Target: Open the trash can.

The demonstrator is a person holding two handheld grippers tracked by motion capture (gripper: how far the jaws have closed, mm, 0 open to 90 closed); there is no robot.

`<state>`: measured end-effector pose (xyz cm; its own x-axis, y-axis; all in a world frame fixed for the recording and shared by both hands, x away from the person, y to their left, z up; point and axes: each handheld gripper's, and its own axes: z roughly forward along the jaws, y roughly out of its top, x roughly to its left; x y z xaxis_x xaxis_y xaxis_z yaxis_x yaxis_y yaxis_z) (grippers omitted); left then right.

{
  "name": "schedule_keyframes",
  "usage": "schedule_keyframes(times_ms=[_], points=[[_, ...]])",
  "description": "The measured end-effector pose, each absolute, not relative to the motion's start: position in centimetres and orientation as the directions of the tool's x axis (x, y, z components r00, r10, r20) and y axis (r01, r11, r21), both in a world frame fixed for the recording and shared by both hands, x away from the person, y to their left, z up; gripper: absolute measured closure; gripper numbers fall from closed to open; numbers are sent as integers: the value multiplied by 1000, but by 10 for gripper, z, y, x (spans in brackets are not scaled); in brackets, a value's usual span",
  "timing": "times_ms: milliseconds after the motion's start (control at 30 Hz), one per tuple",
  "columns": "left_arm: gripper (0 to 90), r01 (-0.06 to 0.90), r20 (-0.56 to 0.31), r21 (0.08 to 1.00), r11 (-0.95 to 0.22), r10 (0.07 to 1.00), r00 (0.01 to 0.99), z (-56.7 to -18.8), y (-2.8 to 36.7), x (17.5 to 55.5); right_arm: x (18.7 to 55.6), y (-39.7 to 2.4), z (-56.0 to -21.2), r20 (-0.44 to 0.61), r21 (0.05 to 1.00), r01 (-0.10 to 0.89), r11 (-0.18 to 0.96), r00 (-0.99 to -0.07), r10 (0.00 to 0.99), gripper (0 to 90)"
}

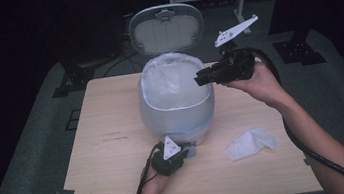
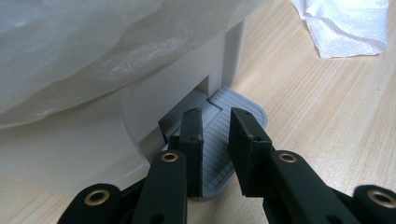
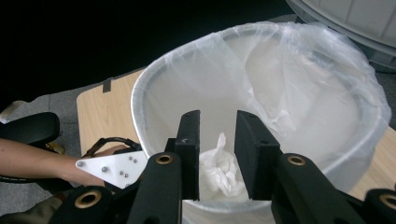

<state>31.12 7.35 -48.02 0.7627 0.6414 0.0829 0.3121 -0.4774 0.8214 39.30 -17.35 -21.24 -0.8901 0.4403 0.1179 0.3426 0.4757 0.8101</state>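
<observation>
On the worktop (image 1: 101,187) stands a pale pedal bin (image 1: 177,111), its lid (image 1: 167,28) swung up and a clear liner (image 3: 299,60) folded over the rim. At the foot of the bin, the left tool (image 2: 215,135) rests on the grey ribbed pedal (image 2: 243,109), its jaws set close together with only a narrow gap and nothing gripped between them. Above the bin's right rim, the right tool (image 3: 217,140) points into the opening, its jaws a little apart and empty. A crumpled white tissue (image 3: 219,170) lies inside the liner, seen between those jaws but below them, clear of the pads. A second crumpled tissue (image 1: 249,143) lies on the worktop, to the right of the bin and well apart from both tools.
</observation>
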Motion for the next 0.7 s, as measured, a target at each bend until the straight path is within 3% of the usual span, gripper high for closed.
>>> schedule_keyframes(times_ms=[700], points=[[751, 314, 82, 819, -480, 641, 763, -480, 74, 311, 379, -208, -225, 105, 822, 337, 460, -882, 459, 669]])
